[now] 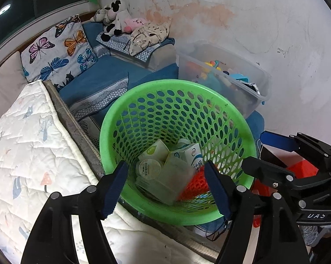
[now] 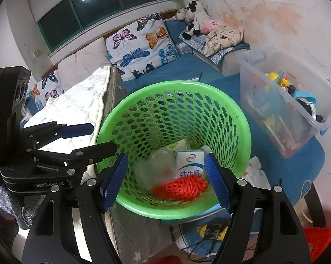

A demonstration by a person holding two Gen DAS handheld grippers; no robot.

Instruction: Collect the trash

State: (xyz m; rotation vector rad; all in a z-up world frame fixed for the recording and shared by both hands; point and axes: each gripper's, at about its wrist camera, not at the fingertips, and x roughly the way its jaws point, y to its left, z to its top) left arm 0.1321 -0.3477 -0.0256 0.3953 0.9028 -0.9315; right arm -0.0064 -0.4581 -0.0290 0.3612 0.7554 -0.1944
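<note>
A green perforated basket (image 1: 143, 101) stands beside the mattress and also shows in the right wrist view (image 2: 156, 92). Inside lie a white milk carton (image 1: 193, 155) (image 2: 188, 164), a red foam net (image 1: 196, 183) (image 2: 183, 187), a round yogurt cup (image 1: 148, 168) and clear plastic trays (image 1: 165, 187). My left gripper (image 1: 166, 189) is open and empty, above the basket's near rim. My right gripper (image 2: 165, 181) is open and empty, also over the basket. Each gripper shows in the other's view: the right one (image 1: 273, 151) and the left one (image 2: 86, 138).
A quilted white mattress (image 1: 26, 149) lies left of the basket. A clear plastic bin of toys (image 2: 286, 101) stands at the right. Butterfly pillows (image 2: 143, 41), plush toys (image 2: 196, 19) and blue bedding are behind. Cables and a red item (image 2: 315, 235) lie on the floor near right.
</note>
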